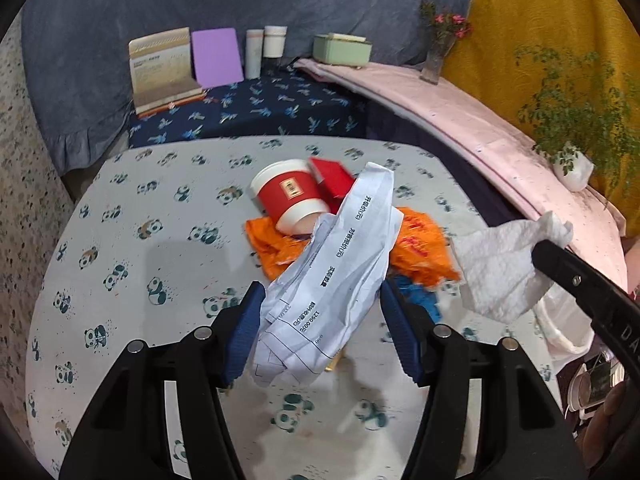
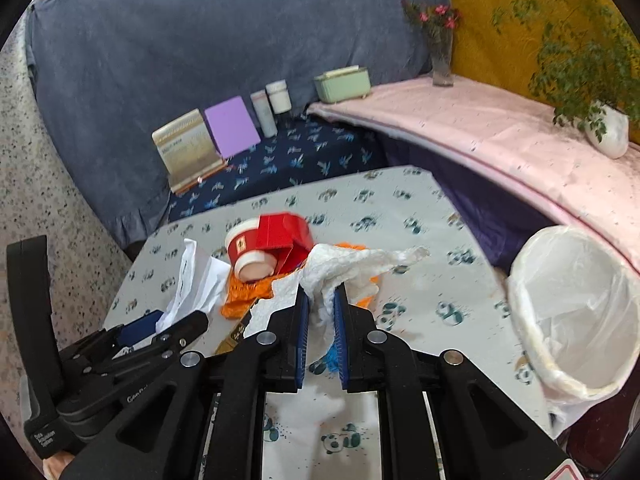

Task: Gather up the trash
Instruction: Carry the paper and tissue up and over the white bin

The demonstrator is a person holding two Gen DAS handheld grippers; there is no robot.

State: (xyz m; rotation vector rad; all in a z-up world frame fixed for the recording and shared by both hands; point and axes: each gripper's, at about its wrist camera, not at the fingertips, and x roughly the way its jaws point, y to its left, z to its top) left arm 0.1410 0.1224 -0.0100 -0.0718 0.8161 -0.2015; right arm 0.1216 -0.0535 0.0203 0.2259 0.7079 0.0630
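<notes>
Left gripper [image 1: 322,330]: jaws part-spread, blue pads clamping a crumpled printed paper [image 1: 332,272] that rises toward 12 o'clock. Right gripper [image 2: 320,334]: pads nearly together, pinching a white paper towel [image 2: 340,268].

Table [image 1: 132,208], panda-print cloth: at centre a heap of a red paper cup [image 1: 290,196] on its side, a red carton [image 1: 334,180] at its 3 o'clock, an orange wrapper [image 1: 420,252] beneath, and a blue scrap [image 1: 420,300], possibly plastic, too blurred to name.

Right wrist view only: white-lined bin [image 2: 576,312], mouth open, at 3 o'clock, just off the table's right edge. The left wrist view shows only a sliver of it, behind the towel.

Open room: bare cloth at 9 o'clock of the heap; bare strip between heap and bin
</notes>
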